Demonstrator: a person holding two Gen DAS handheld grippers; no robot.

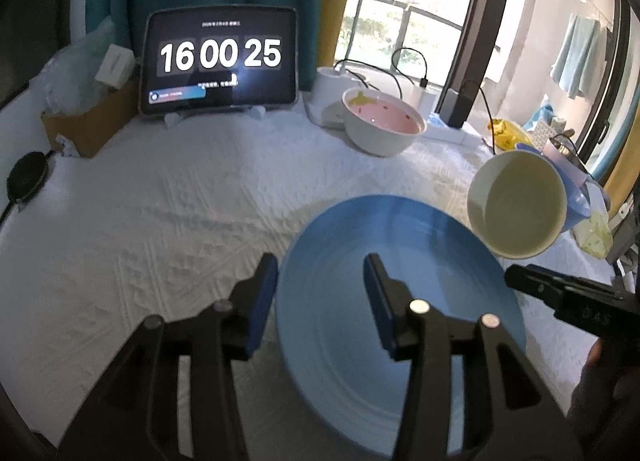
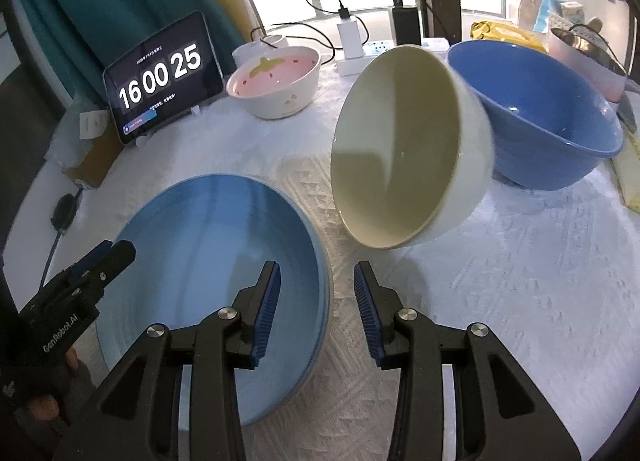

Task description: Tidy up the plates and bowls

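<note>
bowls (image 2: 412, 149) and plate (image 2: 216, 261) on white quilted tablecloth (image 2: 520, 261)

Left wrist view: looks forward along its own fingers (image 1: 264, 301) from low over the surface (image 1: 160, 221) — the blue plate (image 1: 400, 301) lies close under the lens, the tablet clock (image 1: 220, 61) faces it at the far edge.
Right wrist view: set further right, angled down and slightly left; the cream bowl (image 2: 412, 149) fills the near middle, the dark blue bowl (image 2: 540, 113) sits just behind.
Shared ground: blue plate (image 2: 216, 281), cream bowl (image 1: 518, 209), pink bowl (image 1: 384, 125) (image 2: 276, 81), tablet clock (image 2: 160, 77).
Cross-sight: each view catches the other gripper at its edge — right gripper (image 1: 568, 297), left gripper (image 2: 80, 285).
</note>
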